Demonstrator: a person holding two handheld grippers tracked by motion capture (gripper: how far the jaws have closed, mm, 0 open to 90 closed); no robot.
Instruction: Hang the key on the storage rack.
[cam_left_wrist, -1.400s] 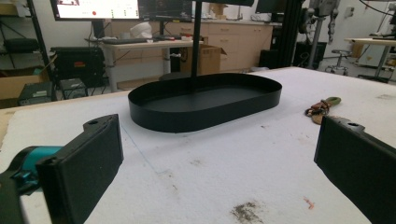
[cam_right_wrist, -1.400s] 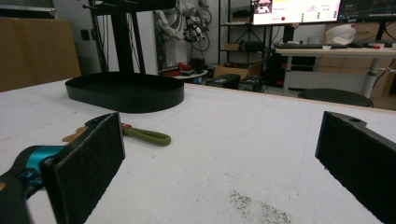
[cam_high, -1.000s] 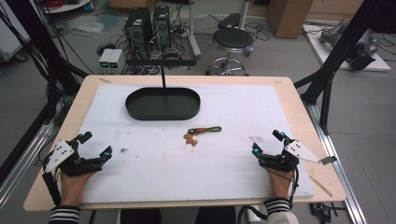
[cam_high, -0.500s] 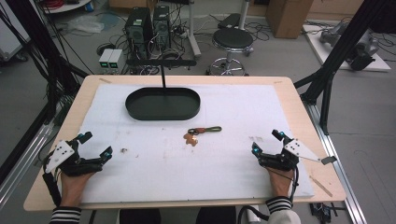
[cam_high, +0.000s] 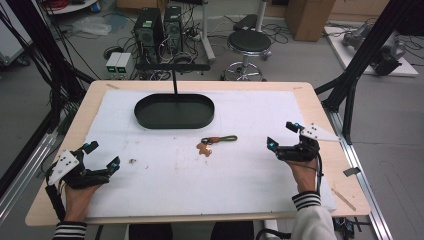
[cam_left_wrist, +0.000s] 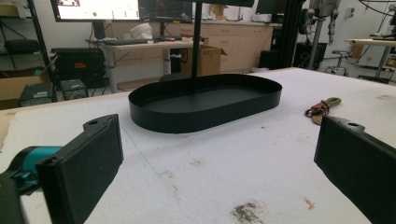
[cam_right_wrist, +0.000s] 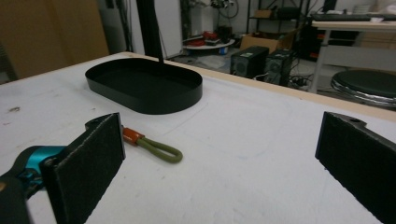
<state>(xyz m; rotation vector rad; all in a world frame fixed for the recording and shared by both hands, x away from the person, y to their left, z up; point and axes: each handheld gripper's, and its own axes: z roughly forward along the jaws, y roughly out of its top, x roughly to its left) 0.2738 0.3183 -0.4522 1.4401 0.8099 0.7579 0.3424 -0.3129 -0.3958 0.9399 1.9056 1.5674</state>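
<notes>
At the near left of the table, the left gripper (cam_high: 102, 156) rests on the white cloth (cam_high: 250, 165), held in the person's left hand (cam_high: 77, 200); its jaws are spread wide with nothing between them. Just to its right on the cloth lies a small dark smudge or crumb (cam_high: 133, 161), too small to make out.

Farther back, left of centre, stands a black oval tray (cam_high: 174, 111) with a low upright wall. From the left gripper view its floor (cam_left_wrist: 205, 99) looks bare, and a thin black post (cam_high: 174, 80) rises behind or at its far rim; which cannot be told.

In front of the tray, near the table's middle, lies an olive-green loop strap (cam_high: 223, 139) with an orange-red collar, joined to a small brownish tag (cam_high: 203, 148). It sits on the cloth, outside the tray and apart from both grippers. In the right gripper view the strap (cam_right_wrist: 159, 149) shows just beyond one pad.

At the near right, the right gripper (cam_high: 283, 135), held in the right hand (cam_high: 304, 172), also has its jaws spread wide and empty, resting low over the cloth.
</notes>
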